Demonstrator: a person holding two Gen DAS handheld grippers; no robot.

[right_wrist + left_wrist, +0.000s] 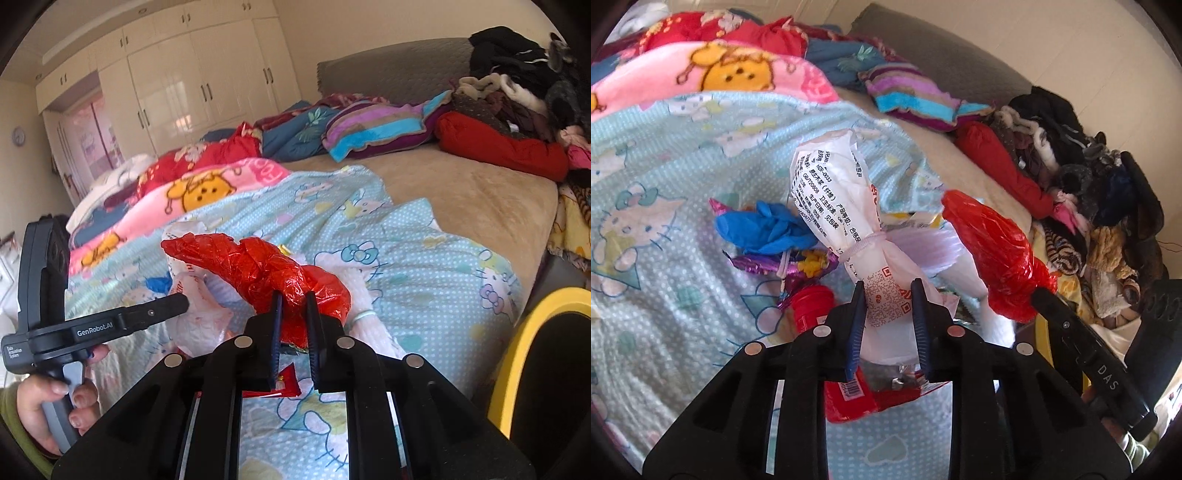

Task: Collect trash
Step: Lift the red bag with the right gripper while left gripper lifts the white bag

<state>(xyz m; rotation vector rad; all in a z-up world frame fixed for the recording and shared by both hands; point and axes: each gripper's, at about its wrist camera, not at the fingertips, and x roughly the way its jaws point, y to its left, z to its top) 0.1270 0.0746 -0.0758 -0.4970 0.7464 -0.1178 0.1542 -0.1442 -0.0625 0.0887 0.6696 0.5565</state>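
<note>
My left gripper [887, 286] is shut on a white printed plastic package [846, 206] and holds it upright above the blue Hello Kitty blanket [657, 229]. My right gripper [294, 297] is shut on a crumpled red plastic bag [273, 269], also seen in the left wrist view [993, 243]. On the blanket lie a blue glove [764, 229], purple foil wrappers [757, 264], a red bottle cap [812, 301] and a red wrapper [857, 397]. The left gripper's body shows in the right wrist view [110, 321] beside the white package [195, 314].
A yellow-rimmed bin [532, 354] stands at the right of the bed. Folded quilts [207, 184] and a striped pillow [376, 129] lie further back. A heap of clothes [1082, 192] fills the bed's right side. White wardrobes [177, 81] line the wall.
</note>
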